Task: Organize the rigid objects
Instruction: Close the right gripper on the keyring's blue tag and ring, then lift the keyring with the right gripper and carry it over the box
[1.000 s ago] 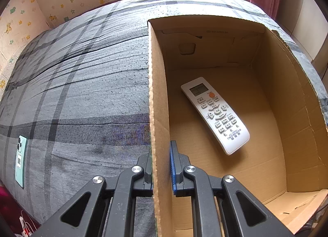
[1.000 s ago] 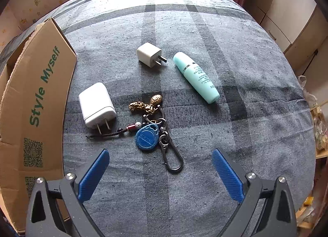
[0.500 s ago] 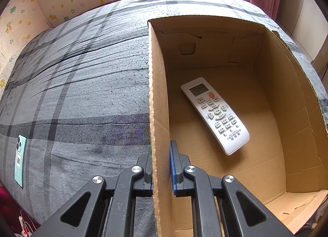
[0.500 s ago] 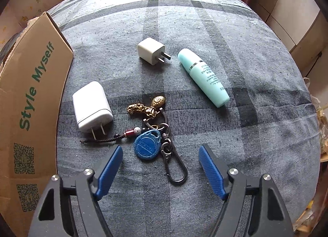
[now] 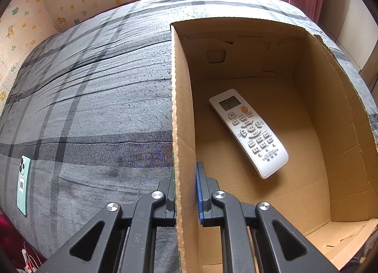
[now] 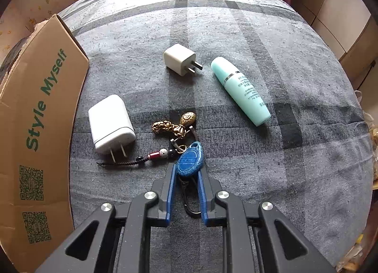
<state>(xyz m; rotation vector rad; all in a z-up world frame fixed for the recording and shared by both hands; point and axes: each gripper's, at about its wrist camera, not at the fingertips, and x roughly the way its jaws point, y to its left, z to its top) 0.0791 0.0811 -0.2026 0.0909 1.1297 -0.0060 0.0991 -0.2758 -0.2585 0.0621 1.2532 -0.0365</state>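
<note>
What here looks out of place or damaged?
A mint-green phone lies face down at the edge of the bed, far from the other things. The cardboard box has a ragged, torn rim at its far right corner. Nothing is spilled.

One box (image 5: 342,112), one remote (image 5: 248,131), two chargers (image 6: 111,124), one bottle (image 6: 241,91), one keyring (image 6: 186,152), seemingly one phone (image 5: 23,178)

White remote (image 5: 249,131) flat, buttons up, diagonal on cardboard box (image 5: 314,98) floor; keychain (image 6: 186,152) with blue fob, gold charms, carabiner on grey plaid bedspread; large white charger (image 6: 109,123), small plug cube (image 6: 179,62), mint bottle (image 6: 241,89) lying nearby.
</note>
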